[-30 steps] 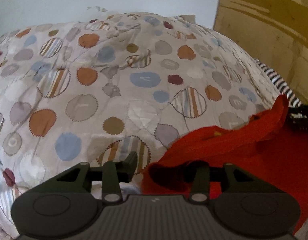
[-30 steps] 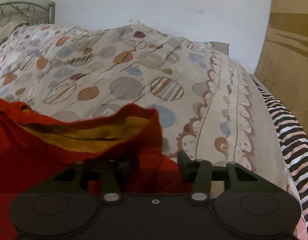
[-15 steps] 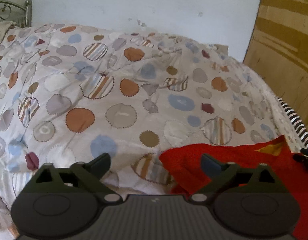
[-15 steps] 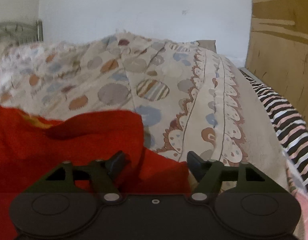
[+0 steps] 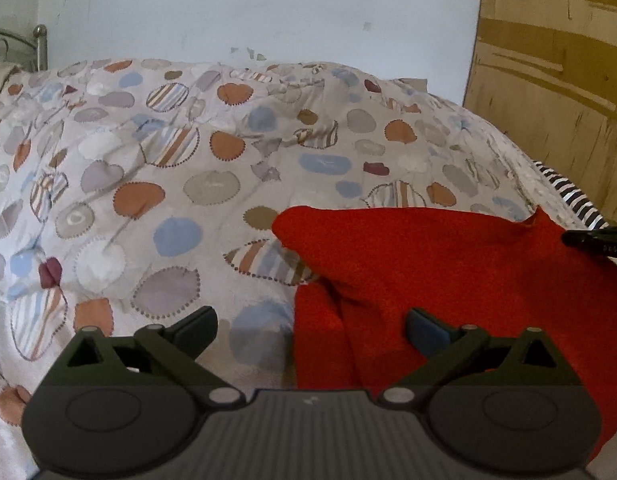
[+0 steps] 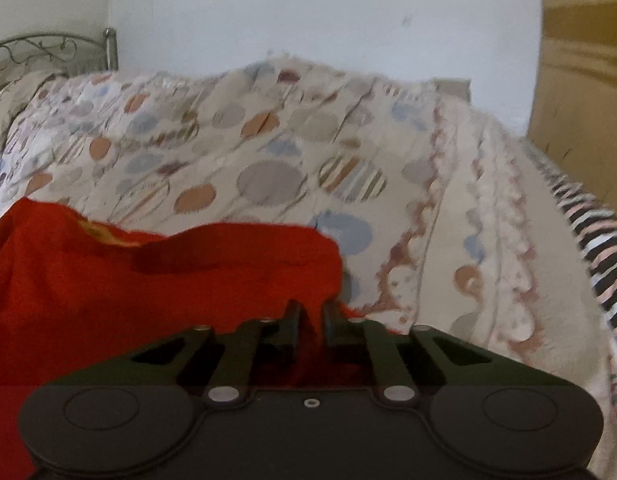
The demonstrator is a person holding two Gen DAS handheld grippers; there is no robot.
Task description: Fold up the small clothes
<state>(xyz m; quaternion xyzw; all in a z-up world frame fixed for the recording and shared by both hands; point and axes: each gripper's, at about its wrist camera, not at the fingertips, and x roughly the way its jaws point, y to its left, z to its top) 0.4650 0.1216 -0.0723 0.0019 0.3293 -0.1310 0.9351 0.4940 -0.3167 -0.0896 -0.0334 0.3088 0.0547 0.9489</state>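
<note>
A bed under a spotted quilt against a pale wall; the red garment lies near its right side, one fold laid over, more folding likely left; the left gripper gapes wide and empty, having let go the cloth it pinched a second ago; the right gripper, open half a second back, now clamps the garment's near edge

The right gripper sat at six o'clock, jaws pinched together on the red garment, which spread toward nine o'clock over the patterned bedspread. A striped cloth lay at three o'clock.
</note>
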